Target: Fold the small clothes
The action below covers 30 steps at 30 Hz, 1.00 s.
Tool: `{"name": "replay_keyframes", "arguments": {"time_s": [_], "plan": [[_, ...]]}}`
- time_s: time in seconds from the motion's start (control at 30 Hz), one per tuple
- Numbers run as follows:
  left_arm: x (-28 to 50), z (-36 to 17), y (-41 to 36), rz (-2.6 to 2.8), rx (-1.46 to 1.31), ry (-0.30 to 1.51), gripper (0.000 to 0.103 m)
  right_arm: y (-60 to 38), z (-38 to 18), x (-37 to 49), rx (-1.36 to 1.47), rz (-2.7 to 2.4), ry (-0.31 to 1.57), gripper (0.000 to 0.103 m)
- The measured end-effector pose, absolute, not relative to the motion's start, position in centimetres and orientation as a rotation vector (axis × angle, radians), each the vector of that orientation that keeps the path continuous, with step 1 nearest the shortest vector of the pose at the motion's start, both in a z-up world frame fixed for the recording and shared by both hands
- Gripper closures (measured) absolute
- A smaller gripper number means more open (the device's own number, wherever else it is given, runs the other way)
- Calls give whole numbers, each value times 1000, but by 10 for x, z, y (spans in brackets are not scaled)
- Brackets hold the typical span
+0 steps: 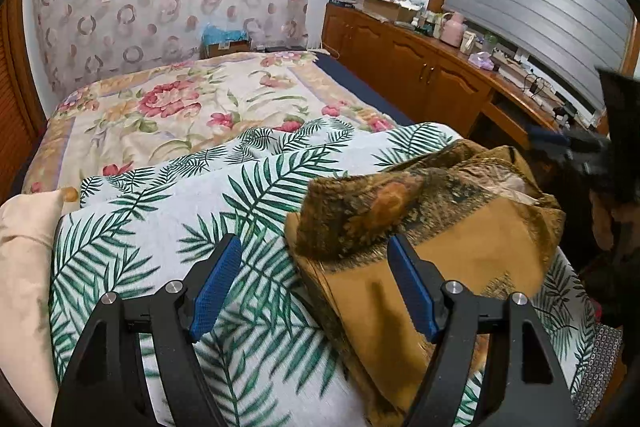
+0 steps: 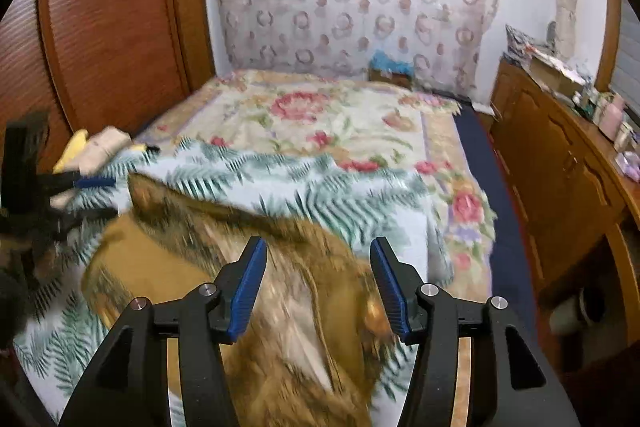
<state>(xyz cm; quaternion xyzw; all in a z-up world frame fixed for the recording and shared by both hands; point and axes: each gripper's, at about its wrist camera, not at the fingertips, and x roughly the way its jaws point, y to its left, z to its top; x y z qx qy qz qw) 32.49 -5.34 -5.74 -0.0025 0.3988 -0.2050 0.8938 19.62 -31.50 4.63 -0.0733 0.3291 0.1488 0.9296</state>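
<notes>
**Garment half-folded on the palm-leaf cloth**

Cloth of mustard brown (image 1: 460,251) makes up the one garment in view, printed with darker mottled olive and rust patches along its borders and plain ochre across its middle. Its near-left corner is turned back over itself into a thick patterned flap, and the far side bunches up in loose ridges (a paler, creased lining shows there in the left wrist view). In the right wrist view the same garment (image 2: 280,299) is smeared by motion blur, so its pattern cannot be read there.

It lies on a white spread printed with green palm fronds (image 1: 168,227), which covers the near end of a bed with a floral quilt (image 1: 172,107).

The left gripper (image 1: 314,285) has its two blue-padded fingers spread wide, holding nothing; the garment's left edge runs between them, with the right pad (image 1: 412,295) over the ochre panel and the left pad over the bare palm-leaf spread. The right gripper (image 2: 318,285) is likewise spread wide and empty, hanging above the garment's bunched side, which fills the gap between its fingers; whether either pad touches the fabric cannot be told.

Count: one garment, one palm-leaf spread, one quilt, two grippers, four blue pads.
</notes>
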Motion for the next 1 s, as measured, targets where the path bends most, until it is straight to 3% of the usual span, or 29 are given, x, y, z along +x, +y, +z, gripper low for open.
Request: {"name": "replay_keyframes", "arguments": {"time_s": [0.23,0.5,0.6,0.63,0.7,1.0], "plan": [[354,-79,-57,-402,13,881,27,-328,8,186,-126,254,786,46],[342,-83,-60,-412,23,878,27,-324,25,159,-117,317,709,46],[336,-81,-60,-422,23,876,27,-321,24,151,-168,362,707,75],[333,-79,-60,-428,25,873,27,-317,23,149,-189,377,713,78],[330,-78,-62,-434,31,869,27,-315,19,150,-226,382,726,82],[329,-79,-68,-451,52,876,27,-332,7,171,-232,398,841,82]]}}
